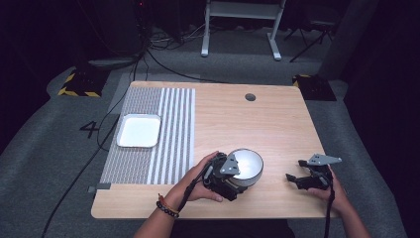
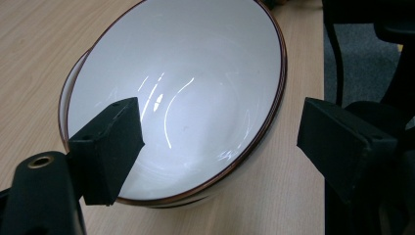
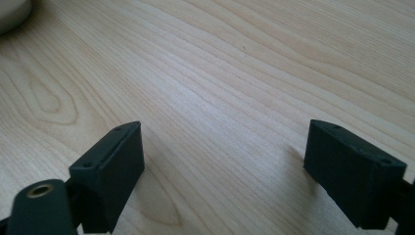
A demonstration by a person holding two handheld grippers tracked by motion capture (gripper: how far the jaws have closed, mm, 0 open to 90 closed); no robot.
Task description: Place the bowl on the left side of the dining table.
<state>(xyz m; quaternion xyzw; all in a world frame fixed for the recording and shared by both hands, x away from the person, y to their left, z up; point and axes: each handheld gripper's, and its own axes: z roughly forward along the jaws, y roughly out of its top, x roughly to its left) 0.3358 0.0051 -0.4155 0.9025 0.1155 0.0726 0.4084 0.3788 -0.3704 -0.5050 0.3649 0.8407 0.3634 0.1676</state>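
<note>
Left gripper (image 1: pixel 229 179), jaws spread wide, straddles the near rim of the white bowl (image 1: pixel 247 166): one jaw inside, the other outside, neither pressing. That bowl sits on the wooden table (image 1: pixel 277 119) near its front edge. Right gripper (image 1: pixel 299 179) hovers open, well apart.

Bare tabletop (image 1: pixel 277 129) beyond the bowl (image 1: pixel 250 166); tray (image 1: pixel 139 130) far left.
</note>
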